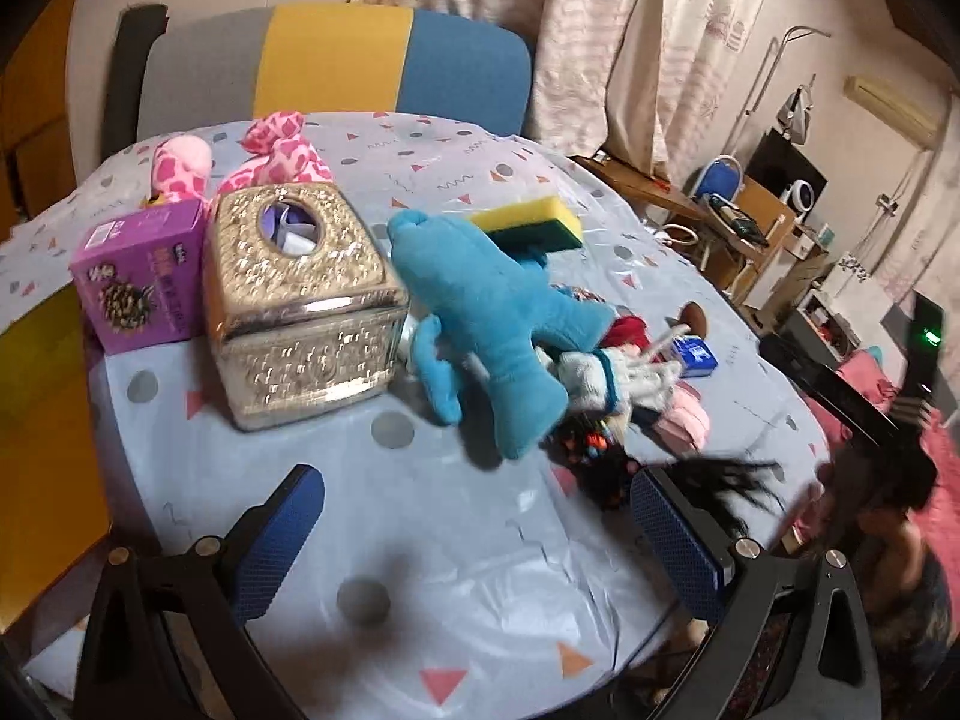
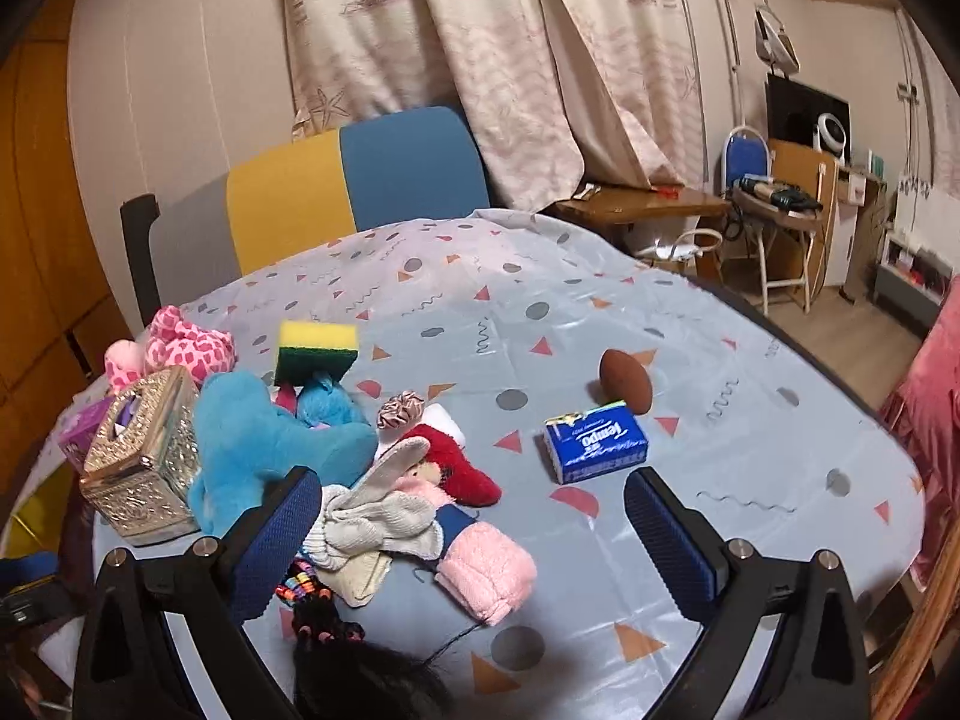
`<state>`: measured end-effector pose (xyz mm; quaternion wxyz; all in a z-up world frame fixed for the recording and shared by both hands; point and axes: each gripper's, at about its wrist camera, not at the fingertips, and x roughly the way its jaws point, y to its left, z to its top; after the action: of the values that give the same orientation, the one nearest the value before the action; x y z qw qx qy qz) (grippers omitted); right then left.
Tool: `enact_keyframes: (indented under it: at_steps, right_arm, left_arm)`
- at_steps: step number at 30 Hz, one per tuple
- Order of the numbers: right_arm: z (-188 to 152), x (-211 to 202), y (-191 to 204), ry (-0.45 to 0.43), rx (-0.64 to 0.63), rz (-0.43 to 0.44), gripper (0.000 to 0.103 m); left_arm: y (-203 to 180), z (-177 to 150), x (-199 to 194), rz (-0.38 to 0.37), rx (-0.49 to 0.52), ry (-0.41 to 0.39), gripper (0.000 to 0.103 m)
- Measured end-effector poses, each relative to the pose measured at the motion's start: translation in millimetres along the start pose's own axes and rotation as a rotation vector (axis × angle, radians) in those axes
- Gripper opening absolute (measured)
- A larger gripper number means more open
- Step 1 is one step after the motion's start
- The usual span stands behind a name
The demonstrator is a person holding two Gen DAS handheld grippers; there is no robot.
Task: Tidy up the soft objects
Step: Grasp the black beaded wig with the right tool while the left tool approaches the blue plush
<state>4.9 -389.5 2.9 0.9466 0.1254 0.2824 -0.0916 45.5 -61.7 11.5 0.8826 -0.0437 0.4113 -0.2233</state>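
- The soft objects lie heaped on the left-middle of the tabletop (image 2: pixel 600 312), which wears a pale blue cloth printed with triangles, dots and squiggles.
- A blue plush toy (image 1: pixel 480 324) sprawls at the heart of the heap, leaning against an embossed silver tissue box (image 1: pixel 300 306).
- A yellow-and-green sponge (image 2: pixel 317 351) sits propped on the far end of the blue plush toy.
- Just right of the plush, a rag doll (image 2: pixel 408 498) with a red hat, grey knitted wrapping and pink fuzzy legs lies flat; a small satin scrunchie (image 2: pixel 401 408) sits at its far side.
- A black wig-like tuft with coloured beads (image 2: pixel 324 612) lies at the near edge of the heap.
- A pink spotted plush (image 1: pixel 276 150) rests behind the tissue box, beside a purple carton (image 1: pixel 141 276).
- Apart from the heap, on open cloth to the right, stand a blue Tempo tissue pack (image 2: pixel 597 441) and, just behind it, a brown egg-shaped sponge (image 2: pixel 625 381).
- The left claw (image 1: pixel 480 540) hovers over bare cloth in front of the heap, its blue pads spread wide, holding nothing.
- The right claw (image 2: pixel 471 540) is likewise spread apart and empty, with the doll's pink legs lying between its pads in the right wrist view.
- A chair (image 1: pixel 336 66) in grey, yellow and blue stands at the far edge of the tabletop, before patterned curtains (image 2: pixel 480 60).
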Motion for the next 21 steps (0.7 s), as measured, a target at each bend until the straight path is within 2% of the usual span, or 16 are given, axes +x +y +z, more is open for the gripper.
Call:
enact_keyframes:
  at_steps: [3,7,9,15,21]
  right_arm:
    - [1.9,-1.2,-4.7,-0.008,0.024,0.004,0.103]
    - [3.7,-0.7,-11.6,-0.007,0.068,0.019,0.103]
    - [3.9,-0.4,-12.2,-0.004,0.074,0.024,0.103]
    - [3.8,-0.2,-9.8,-0.004,0.064,0.046,0.103]
    - [3.7,1.6,-9.7,0.003,0.069,0.07,0.103]
  left_arm:
    - [-8.8,11.8,12.6,0.037,0.028,0.003,0.103]
    - [-17.6,36.0,36.5,0.053,0.006,0.056,0.102]
    - [-21.0,49.8,48.1,0.048,-0.003,0.054,0.102]
    - [-37.8,90.3,101.0,0.021,-0.04,0.118,0.102]
    - [-34.9,116.7,141.9,0.092,-0.115,0.147,0.103]
